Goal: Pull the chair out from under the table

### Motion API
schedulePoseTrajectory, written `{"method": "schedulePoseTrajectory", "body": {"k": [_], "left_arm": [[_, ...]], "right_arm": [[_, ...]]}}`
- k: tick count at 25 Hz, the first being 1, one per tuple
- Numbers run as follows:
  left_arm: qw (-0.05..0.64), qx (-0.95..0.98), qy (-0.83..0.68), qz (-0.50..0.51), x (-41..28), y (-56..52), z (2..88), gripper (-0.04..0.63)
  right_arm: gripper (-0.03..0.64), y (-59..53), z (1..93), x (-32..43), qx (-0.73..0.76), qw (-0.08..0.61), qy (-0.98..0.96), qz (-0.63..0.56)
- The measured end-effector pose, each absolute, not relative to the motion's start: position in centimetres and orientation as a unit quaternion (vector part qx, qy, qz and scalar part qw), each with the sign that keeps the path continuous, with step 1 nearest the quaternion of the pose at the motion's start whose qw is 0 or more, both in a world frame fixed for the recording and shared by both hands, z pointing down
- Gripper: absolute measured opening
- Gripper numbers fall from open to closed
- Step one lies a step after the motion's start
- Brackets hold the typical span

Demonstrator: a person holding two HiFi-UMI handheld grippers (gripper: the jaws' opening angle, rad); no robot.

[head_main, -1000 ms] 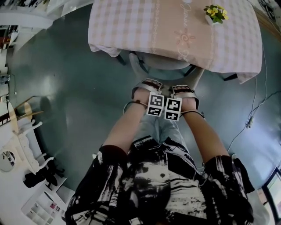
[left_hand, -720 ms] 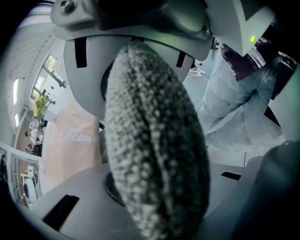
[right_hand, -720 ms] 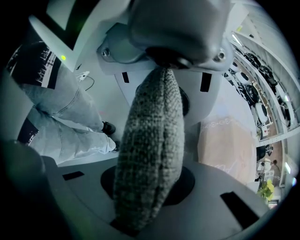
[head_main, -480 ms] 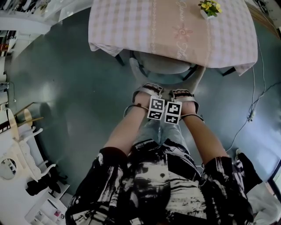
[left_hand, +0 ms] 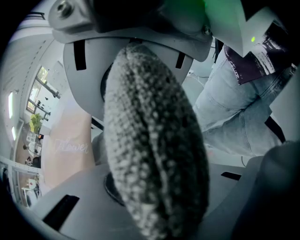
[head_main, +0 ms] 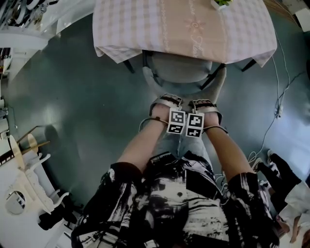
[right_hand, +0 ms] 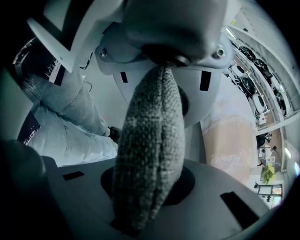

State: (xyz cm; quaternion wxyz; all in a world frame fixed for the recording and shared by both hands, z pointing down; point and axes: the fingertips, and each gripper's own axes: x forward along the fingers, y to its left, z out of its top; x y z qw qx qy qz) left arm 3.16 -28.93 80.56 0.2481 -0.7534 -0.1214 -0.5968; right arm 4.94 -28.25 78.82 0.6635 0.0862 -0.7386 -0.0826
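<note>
A grey upholstered chair point(head_main: 178, 69) stands partly under a table with a pink checked cloth point(head_main: 145, 24); its seat shows in front of the cloth's edge. My left gripper point(head_main: 167, 102) and right gripper point(head_main: 206, 105) sit side by side on the top of the curved backrest point(head_main: 219, 86). In the left gripper view the woven grey backrest edge point(left_hand: 150, 154) fills the gap between the jaws, and my left gripper point(left_hand: 151, 140) is shut on it. The right gripper view shows the same fabric edge point(right_hand: 150, 154) clamped in my right gripper point(right_hand: 154, 140).
The person's jeans-clad legs stand right behind the chair back. A cable point(head_main: 277, 97) trails over the grey floor at the right, near dark shoes point(head_main: 276, 169). White furniture point(head_main: 24, 179) lines the left side. A potted plant point(head_main: 220, 2) sits on the table's far part.
The chair has slid out from under the cloth toward the person, with more of its seat now showing. Both grippers moved back with the backrest, still clamped on it.
</note>
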Motion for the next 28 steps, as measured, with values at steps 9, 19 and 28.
{"method": "schedulePoseTrajectory", "body": {"k": [9,19,28], "left_arm": [[0.253,-0.753,-0.132,-0.593,3.4,-24.6,80.5,0.094],[0.244,-0.754,-0.126,-0.596,4.1,-18.2,80.5,0.094],[0.235,-0.754,-0.111,-0.603,5.3,-12.7,80.8,0.094]], "right_arm": [[0.054,-23.8,78.8,5.2,0.094,0.668,-0.735,-0.068],[0.054,-17.6,78.9,5.9,0.085,0.665,-0.738,-0.075],[0.054,-12.1,79.1,7.2,0.073,0.663,-0.74,-0.09]]}}
